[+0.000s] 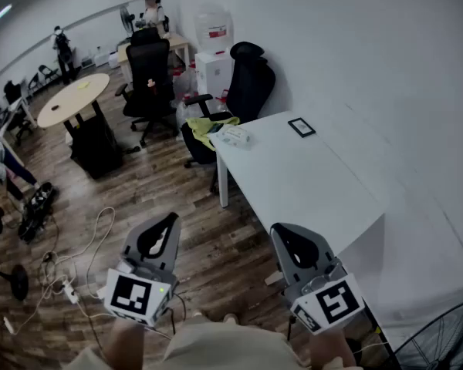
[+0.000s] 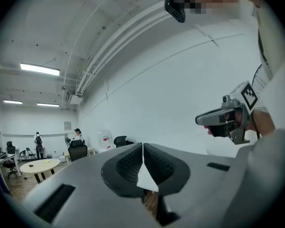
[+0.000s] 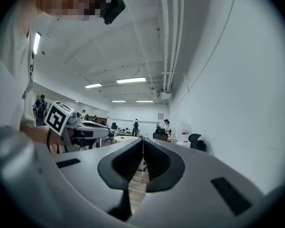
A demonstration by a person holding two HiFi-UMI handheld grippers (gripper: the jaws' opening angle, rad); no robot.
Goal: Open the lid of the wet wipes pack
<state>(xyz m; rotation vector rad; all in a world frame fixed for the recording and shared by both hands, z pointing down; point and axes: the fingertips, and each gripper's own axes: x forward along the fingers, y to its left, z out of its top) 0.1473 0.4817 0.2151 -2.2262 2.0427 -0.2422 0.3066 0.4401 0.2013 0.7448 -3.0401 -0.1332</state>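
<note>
The wet wipes pack [image 1: 233, 135], pale with a bluish top, lies at the far end of the white table [image 1: 309, 183], well away from both grippers. My left gripper [image 1: 170, 219] is held level over the wooden floor, left of the table; in the left gripper view its jaws [image 2: 143, 148] meet with nothing between them. My right gripper [image 1: 280, 230] hovers at the table's near corner. Its jaws [image 3: 143, 144] are also shut and empty. Each gripper shows in the other's view: the right gripper [image 2: 202, 120] and the left gripper [image 3: 104, 132].
A small black-framed object [image 1: 301, 127] lies on the table near the wall. Black office chairs [image 1: 243, 91] stand beyond the table's far end, by a water dispenser [image 1: 214, 52]. A round table [image 1: 73, 99], floor cables [image 1: 69, 272] and a fan [image 1: 447, 338] are around. People stand far back.
</note>
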